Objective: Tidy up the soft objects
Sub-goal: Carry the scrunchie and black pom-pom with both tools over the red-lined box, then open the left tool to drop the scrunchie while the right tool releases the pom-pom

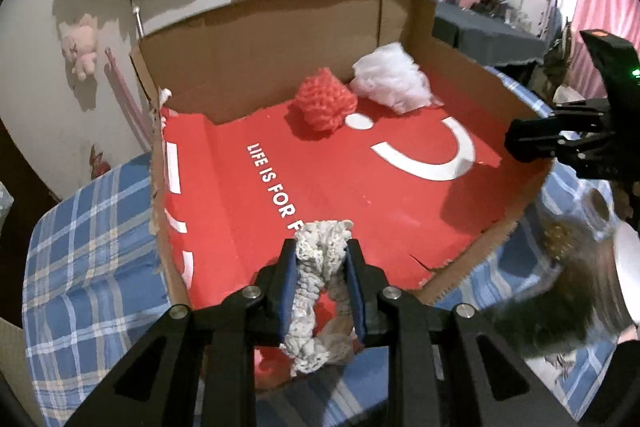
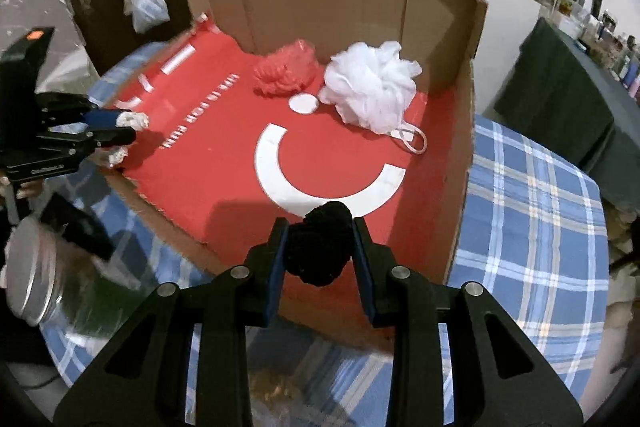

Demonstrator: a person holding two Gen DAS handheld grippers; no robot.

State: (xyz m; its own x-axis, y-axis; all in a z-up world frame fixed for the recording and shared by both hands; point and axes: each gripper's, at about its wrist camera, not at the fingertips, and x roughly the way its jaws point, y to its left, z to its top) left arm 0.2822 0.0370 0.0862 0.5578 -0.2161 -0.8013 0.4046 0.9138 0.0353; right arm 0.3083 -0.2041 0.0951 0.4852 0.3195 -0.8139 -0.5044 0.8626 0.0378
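Now both grippers hang over the near edge of the box [image 1: 256,39], a cardboard tray with a red printed floor that sits on the checked table [image 1: 92,227], and each is loaded. The left gripper [image 1: 322,267] has its fingers [image 1: 289,287] pinching a cream scrunchie [image 1: 316,291], whose ruffled loop bulges above and droops below the pads. The right gripper [image 2: 320,247] has its fingers [image 2: 276,267] pinching a black scrunchie [image 2: 318,247], bunched into a ball between the pads. Both tilt down toward the red floor, which suits dropping the pieces inside. A red puff [image 2: 286,71] and a white puff [image 2: 370,87] already lie side by side against the back wall, probably as the start of a neat group, so the open red floor in front of them looks like the place meant for the two scrunchies, neither of which is set down yet
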